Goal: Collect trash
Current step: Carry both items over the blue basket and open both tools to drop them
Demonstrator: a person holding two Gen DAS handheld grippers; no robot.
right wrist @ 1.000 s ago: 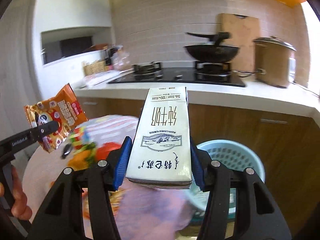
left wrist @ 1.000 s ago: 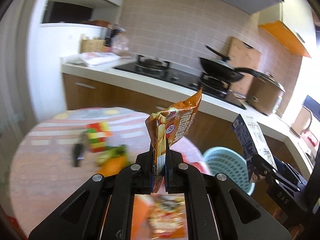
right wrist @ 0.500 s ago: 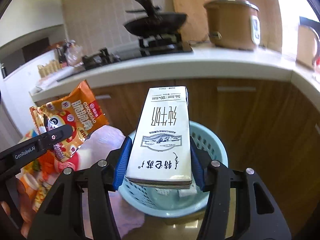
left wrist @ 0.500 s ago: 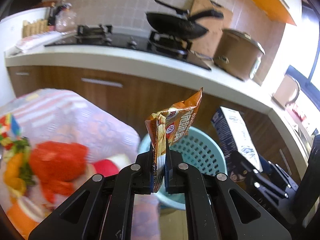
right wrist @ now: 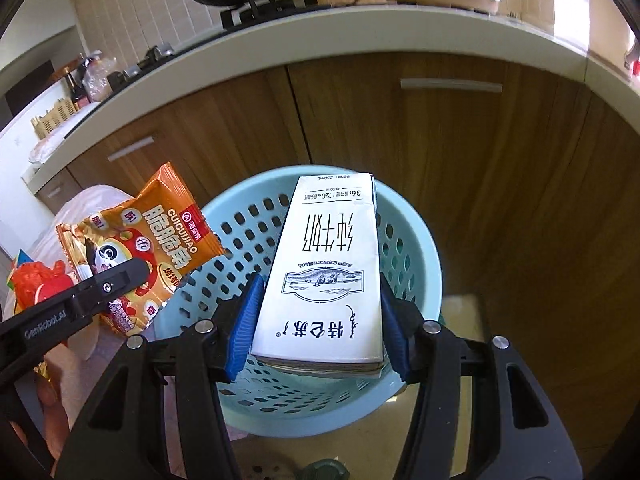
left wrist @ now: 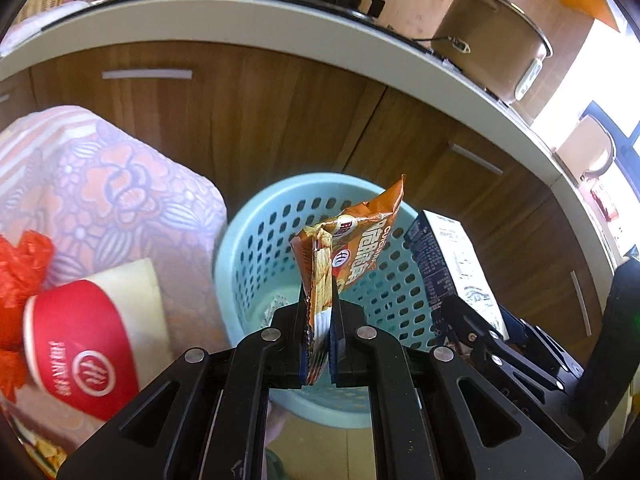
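My left gripper [left wrist: 318,322] is shut on an orange snack bag [left wrist: 348,252], held upright over the light blue perforated basket [left wrist: 256,248] on the floor. In the right wrist view the same snack bag [right wrist: 152,240] hangs at the basket's left rim, pinched by the left gripper [right wrist: 120,284]. My right gripper [right wrist: 320,320] is shut on a white milk carton [right wrist: 328,268], held lengthwise above the basket [right wrist: 416,240]. The carton [left wrist: 452,256] also shows at the right in the left wrist view. Some pale scraps lie at the basket's bottom.
A table with a floral cloth [left wrist: 120,200] stands left of the basket, carrying a red paper cup [left wrist: 76,344] and a red plastic bag [left wrist: 20,264]. Wooden cabinets [right wrist: 440,140] under a white counter [left wrist: 280,24] back the basket. A cooker pot [left wrist: 492,36] sits on the counter.
Both grippers have swung right and tilted down, away from the table, so the basket now lies directly beneath the snack bag and the carton. Both grips are unchanged.
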